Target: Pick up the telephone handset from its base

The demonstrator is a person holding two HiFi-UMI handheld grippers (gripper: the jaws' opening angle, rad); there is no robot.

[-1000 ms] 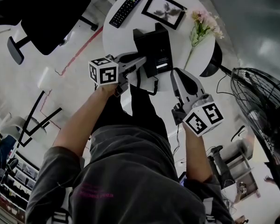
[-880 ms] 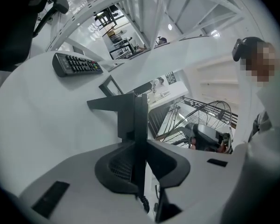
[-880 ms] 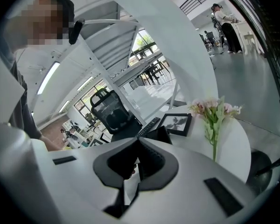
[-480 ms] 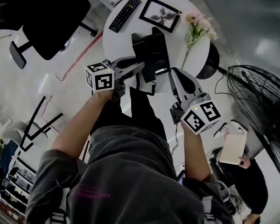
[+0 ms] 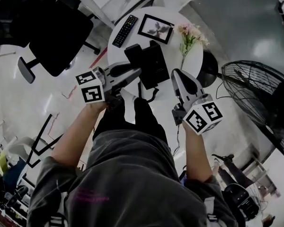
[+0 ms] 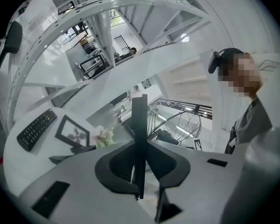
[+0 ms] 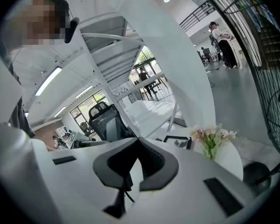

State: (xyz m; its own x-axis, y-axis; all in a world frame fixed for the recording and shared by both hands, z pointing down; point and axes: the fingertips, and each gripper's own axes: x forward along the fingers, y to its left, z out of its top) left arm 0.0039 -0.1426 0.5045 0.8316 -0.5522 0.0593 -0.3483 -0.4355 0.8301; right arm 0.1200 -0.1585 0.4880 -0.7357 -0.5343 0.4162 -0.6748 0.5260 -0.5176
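Telephone handset (image 5: pixel 134 56), on base (image 5: pixel 156 66), table (image 5: pixel 173 44): just ahead between clenched, empty jaws of left gripper (image 5: pixel 135 72) and right gripper (image 5: pixel 176 74); long axis pointing away from them.

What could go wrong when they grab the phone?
1. The left gripper and right gripper both have their jaws together, so they might bump the phone instead of gripping it.
2. The cord loops at the table's near edge; lifting could tug the base along.
3. The flowers and frame sit close by and might get knocked.
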